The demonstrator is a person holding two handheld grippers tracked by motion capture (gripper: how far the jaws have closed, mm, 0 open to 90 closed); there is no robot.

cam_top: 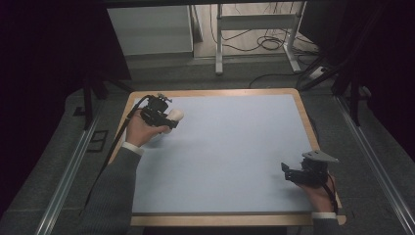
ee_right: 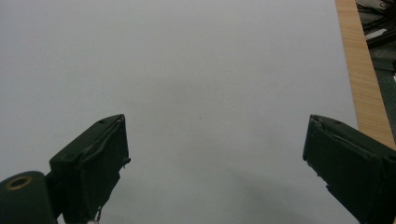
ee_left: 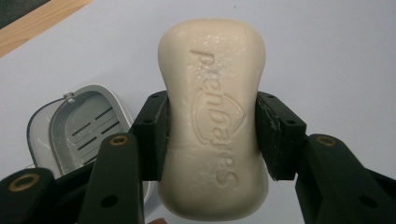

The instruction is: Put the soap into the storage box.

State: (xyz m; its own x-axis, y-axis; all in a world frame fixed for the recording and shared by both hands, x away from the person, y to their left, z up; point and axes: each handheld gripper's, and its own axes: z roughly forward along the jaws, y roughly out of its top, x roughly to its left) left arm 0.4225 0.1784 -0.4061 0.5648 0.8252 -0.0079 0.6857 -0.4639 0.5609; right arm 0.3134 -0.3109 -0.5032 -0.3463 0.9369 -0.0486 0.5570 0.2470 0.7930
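- The left gripper (ee_left: 212, 140) clamps the soap (ee_left: 214, 121) across its waist, long axis running out ahead between the jaws.
- The dish (ee_left: 77, 126) lies just beside, below-left of the soap, on the mat (cam_top: 235, 152).
- The right gripper (ee_right: 215, 163) gapes empty, well apart.

The person is wearing grey knitted sleeves (cam_top: 110, 196) with white cuffs (cam_top: 132, 148) and gripping two black grippers, the left gripper (ee_left: 212, 135) showing brass-ringed screw holes and trailing a black cable (cam_top: 113, 147), the right gripper (cam_top: 285, 171) carrying a grey three-cornered plate (cam_top: 320, 156).
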